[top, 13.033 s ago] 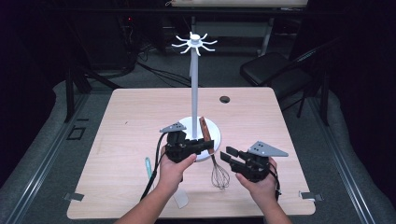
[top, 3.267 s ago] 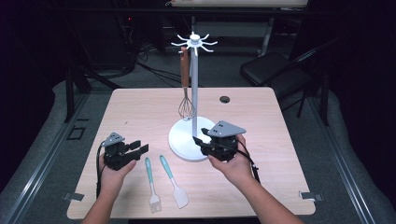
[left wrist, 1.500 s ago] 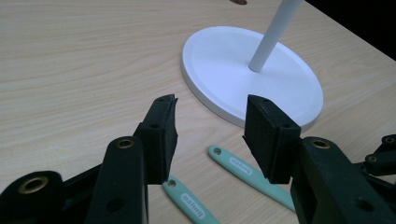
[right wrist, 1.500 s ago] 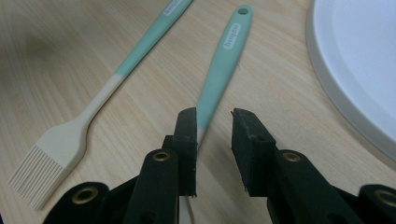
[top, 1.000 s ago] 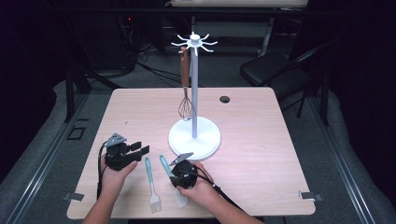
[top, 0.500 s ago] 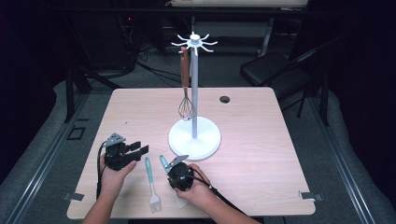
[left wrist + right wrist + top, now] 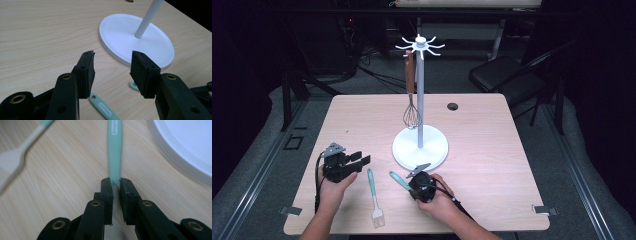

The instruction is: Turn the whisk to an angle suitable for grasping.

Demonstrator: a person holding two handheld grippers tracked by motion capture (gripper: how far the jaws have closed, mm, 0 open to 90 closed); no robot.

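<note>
Right gripper [image 7: 115, 182] had just been closing – its jaws nearly together, pinching the teal spatula [image 7: 115, 152] by its handle, flat on the table [image 7: 492, 125] just beside the white stand base [image 7: 420, 147]. Left gripper [image 7: 112, 65] sat on the table with jaws spread, nothing between them – the brush [image 7: 374, 197] lay between the two hands

Smooth teal plastic spatula handle [image 7: 115, 152] on matt wood-grain table [image 7: 62, 182]
</note>
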